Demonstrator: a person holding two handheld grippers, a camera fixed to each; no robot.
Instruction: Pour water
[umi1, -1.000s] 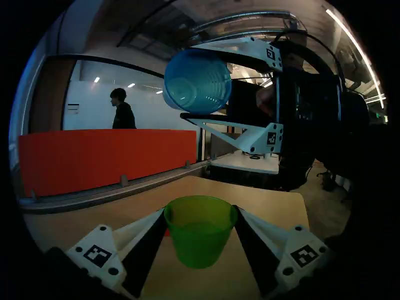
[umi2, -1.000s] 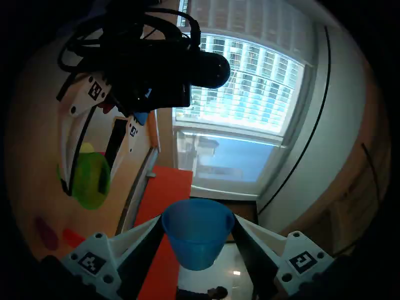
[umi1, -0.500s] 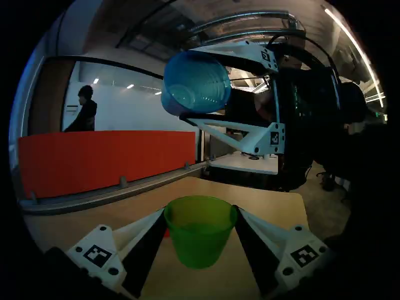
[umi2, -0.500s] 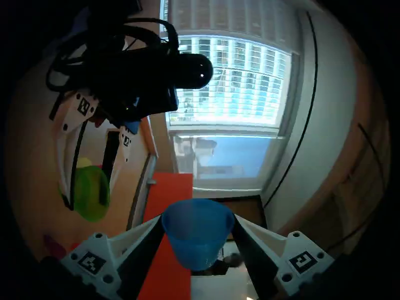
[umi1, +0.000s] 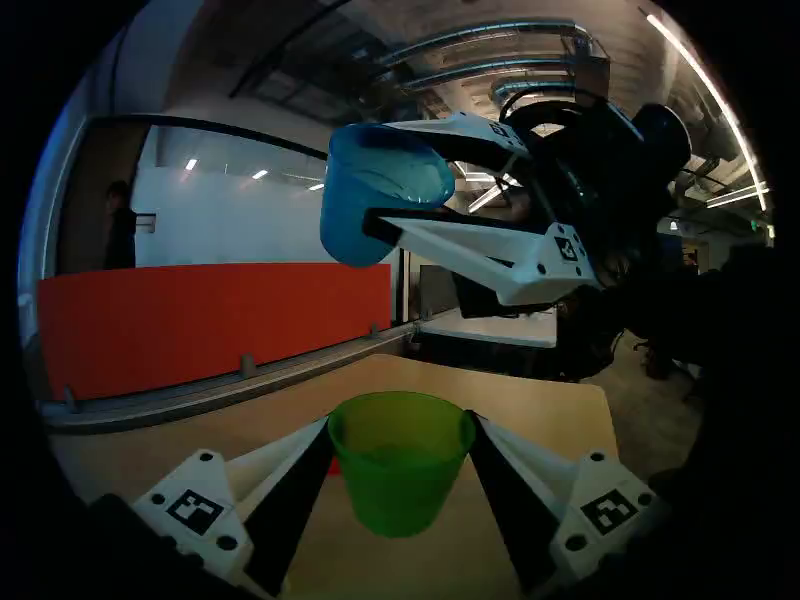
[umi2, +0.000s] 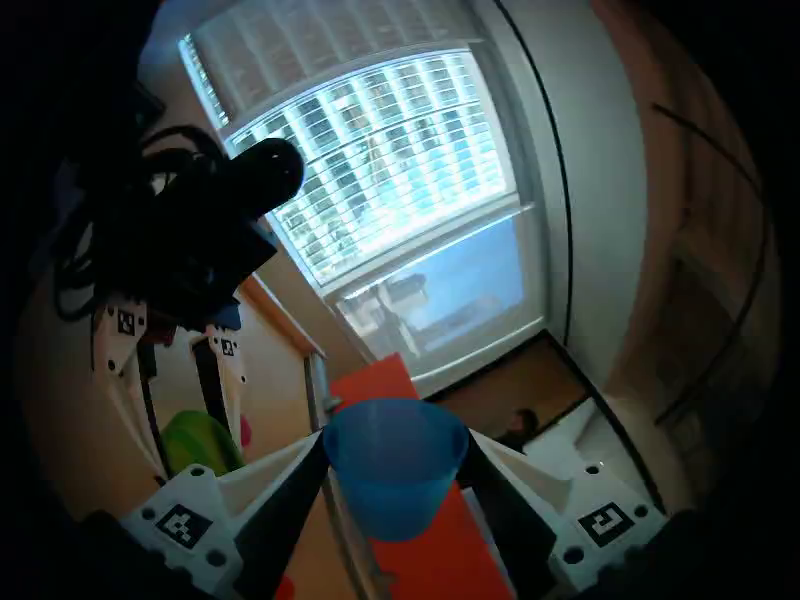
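Grasped by the right gripper, the blue cup hangs tilted above and ahead of the left gripper, whose jaws clasp the upright green cup.

Blue cup in right gripper — green cup beyond

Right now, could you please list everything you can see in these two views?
green cup: one, translucent green, upright between the left claw's fingers
blue cup: one, blue, tilted, held in the air higher than the green cup
table: one, light wood, under the green cup
partition: one, orange, behind the table
window: one, bright, with blinds, on the far wall
person: one, dark figure, far beyond the partition
left claw: one, white with black pads, shut on the green cup
right claw: one, white, shut on the blue cup
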